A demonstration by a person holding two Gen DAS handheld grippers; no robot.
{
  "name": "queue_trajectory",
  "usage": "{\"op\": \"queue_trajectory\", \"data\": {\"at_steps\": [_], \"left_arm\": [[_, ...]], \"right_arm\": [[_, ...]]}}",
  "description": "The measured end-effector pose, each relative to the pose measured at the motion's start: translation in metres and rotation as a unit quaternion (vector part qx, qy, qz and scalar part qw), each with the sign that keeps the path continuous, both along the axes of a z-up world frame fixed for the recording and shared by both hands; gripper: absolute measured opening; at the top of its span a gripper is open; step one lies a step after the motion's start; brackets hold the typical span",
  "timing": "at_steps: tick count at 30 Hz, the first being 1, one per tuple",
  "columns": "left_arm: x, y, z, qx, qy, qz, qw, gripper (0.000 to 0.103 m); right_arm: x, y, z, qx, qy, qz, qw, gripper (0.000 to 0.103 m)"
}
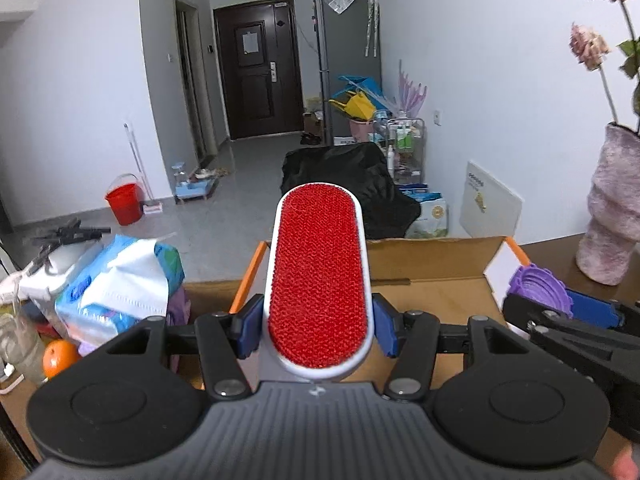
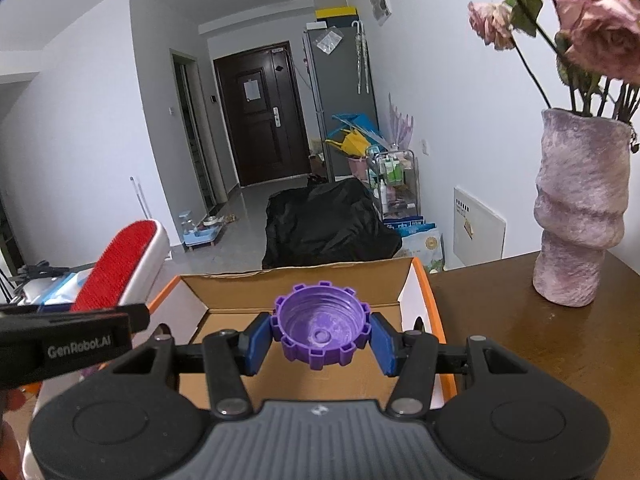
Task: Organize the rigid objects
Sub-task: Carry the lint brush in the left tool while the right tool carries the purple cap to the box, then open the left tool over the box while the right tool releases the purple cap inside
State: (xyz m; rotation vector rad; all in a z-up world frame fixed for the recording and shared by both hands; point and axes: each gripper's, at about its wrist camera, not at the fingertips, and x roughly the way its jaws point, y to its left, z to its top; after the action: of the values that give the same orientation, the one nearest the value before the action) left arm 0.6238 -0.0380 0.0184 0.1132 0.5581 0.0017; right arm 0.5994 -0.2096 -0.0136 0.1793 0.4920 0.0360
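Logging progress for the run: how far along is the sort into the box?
Done: nothing visibly packed; what shows of the cardboard box floor is bare. In hand: left gripper clamps the red lint brush, right gripper clamps the purple cap, both over the box. Left: release both inside.

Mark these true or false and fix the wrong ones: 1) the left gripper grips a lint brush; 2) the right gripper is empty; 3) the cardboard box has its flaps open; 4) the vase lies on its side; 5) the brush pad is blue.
1. True. The left hand-held gripper is shut on the lint brush.
2. False. The right hand-held gripper is shut on a purple cap, its hollow side facing the camera.
3. True. The cardboard box under both grippers has its flaps open.
4. False. The vase stands upright on the brown table, holding dried roses.
5. False. The brush pad is red, in a white frame.
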Motion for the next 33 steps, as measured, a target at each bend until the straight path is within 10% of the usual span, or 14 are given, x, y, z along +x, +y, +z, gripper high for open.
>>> {"op": "queue_trajectory", "data": {"at_steps": [20, 22, 24, 26, 33], "left_arm": [[0.068, -0.007, -0.041, 0.013, 0.061, 0.021, 0.9979, 0.057], [0.069, -0.006, -0.040, 0.012, 0.071, 0.017, 0.9972, 0.070], [0.062, -0.004, -0.033, 0.015, 0.058, 0.017, 0.9980, 0.098], [0.051, 0.001, -0.023, 0.013, 0.032, 0.013, 0.9993, 0.103], [0.041, 0.007, -0.021, 0.008, 0.034, 0.004, 0.9994, 0.103]], "right_arm": [[0.053, -0.002, -0.033, -0.003, 0.058, -0.005, 0.998, 0.052], [0.054, -0.002, -0.034, -0.009, 0.063, -0.007, 0.998, 0.053], [0.056, -0.001, -0.036, -0.020, 0.073, -0.011, 0.997, 0.079], [0.056, -0.001, -0.036, -0.028, 0.080, -0.020, 0.996, 0.094], [0.052, -0.004, -0.032, -0.025, 0.076, -0.019, 0.997, 0.101]]}}
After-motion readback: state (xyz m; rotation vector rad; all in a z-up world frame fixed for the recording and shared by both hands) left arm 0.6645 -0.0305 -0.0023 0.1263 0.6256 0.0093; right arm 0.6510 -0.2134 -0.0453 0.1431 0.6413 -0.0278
